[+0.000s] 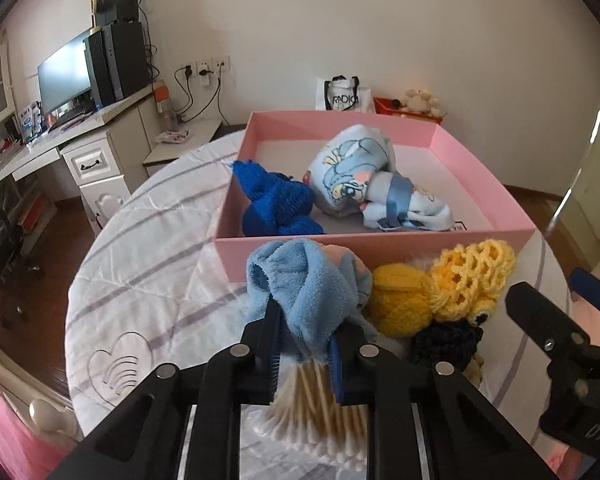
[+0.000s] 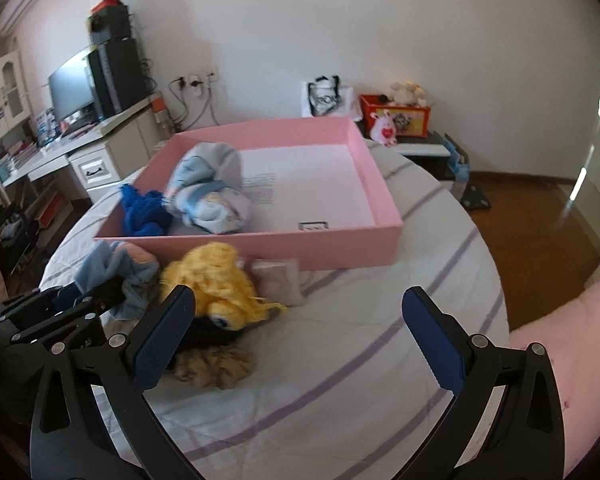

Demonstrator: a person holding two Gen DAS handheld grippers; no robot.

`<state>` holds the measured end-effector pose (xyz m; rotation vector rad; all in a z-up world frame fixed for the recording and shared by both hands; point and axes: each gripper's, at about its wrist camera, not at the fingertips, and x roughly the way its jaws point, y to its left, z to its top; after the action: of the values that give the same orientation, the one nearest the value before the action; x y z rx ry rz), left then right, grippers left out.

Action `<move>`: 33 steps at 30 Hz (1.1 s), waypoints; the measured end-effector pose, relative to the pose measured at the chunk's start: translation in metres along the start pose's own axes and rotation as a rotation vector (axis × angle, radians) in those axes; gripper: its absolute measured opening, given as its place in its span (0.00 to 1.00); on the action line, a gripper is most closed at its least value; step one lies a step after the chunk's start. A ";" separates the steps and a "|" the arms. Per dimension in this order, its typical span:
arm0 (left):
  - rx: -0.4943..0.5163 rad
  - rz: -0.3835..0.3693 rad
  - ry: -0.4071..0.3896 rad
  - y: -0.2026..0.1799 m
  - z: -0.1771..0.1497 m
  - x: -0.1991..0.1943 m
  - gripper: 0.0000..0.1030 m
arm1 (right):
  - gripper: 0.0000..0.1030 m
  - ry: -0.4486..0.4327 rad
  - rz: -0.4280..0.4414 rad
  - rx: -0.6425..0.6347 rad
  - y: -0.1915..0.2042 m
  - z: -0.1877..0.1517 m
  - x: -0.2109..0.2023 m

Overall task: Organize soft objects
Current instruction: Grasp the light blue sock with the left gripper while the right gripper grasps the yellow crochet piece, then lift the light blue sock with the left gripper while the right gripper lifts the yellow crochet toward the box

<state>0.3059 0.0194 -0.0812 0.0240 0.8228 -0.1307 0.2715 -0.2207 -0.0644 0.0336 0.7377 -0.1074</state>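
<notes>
My left gripper [image 1: 305,320] is shut on a light blue fleece cloth [image 1: 308,280], held just in front of the pink box [image 1: 380,244]; it also shows in the right wrist view [image 2: 112,268]. The box [image 2: 340,248] holds a dark blue knit piece [image 1: 276,204] and a rolled cartoon-print blanket [image 1: 360,176]. A yellow crochet toy [image 1: 440,288] lies on the bed right of the cloth, with a dark knit piece [image 1: 444,344] below it. My right gripper [image 2: 296,324] is open and empty above the bedsheet, right of the yellow toy [image 2: 220,280].
Cotton swabs [image 1: 320,412] lie under my left gripper. A tan knit piece [image 2: 216,364] and a beige pouch [image 2: 276,276] lie on the striped sheet [image 2: 340,380]. A desk with monitor [image 1: 64,76] stands at left. A red box with plush toys [image 2: 396,116] sits by the wall.
</notes>
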 end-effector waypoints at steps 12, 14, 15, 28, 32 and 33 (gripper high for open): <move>-0.052 0.057 -0.028 0.033 -0.011 -0.024 0.14 | 0.94 0.031 0.052 -0.097 0.048 0.001 0.015; -0.063 0.059 -0.023 0.039 -0.013 -0.024 0.14 | 0.91 0.044 0.052 -0.101 0.053 0.001 0.021; -0.067 0.061 -0.021 0.042 -0.013 -0.024 0.14 | 0.91 0.053 0.052 -0.104 0.055 0.000 0.024; -0.109 0.033 0.009 0.064 -0.014 -0.010 0.14 | 0.50 0.106 0.025 -0.055 0.057 -0.001 0.049; -0.105 0.037 0.005 0.062 -0.014 -0.010 0.14 | 0.40 0.094 0.060 -0.027 0.047 0.002 0.041; -0.104 0.037 0.004 0.061 -0.014 -0.011 0.14 | 0.37 0.087 0.067 -0.026 0.046 0.003 0.039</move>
<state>0.2961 0.0819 -0.0844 -0.0583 0.8314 -0.0535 0.3074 -0.1787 -0.0890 0.0386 0.8237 -0.0330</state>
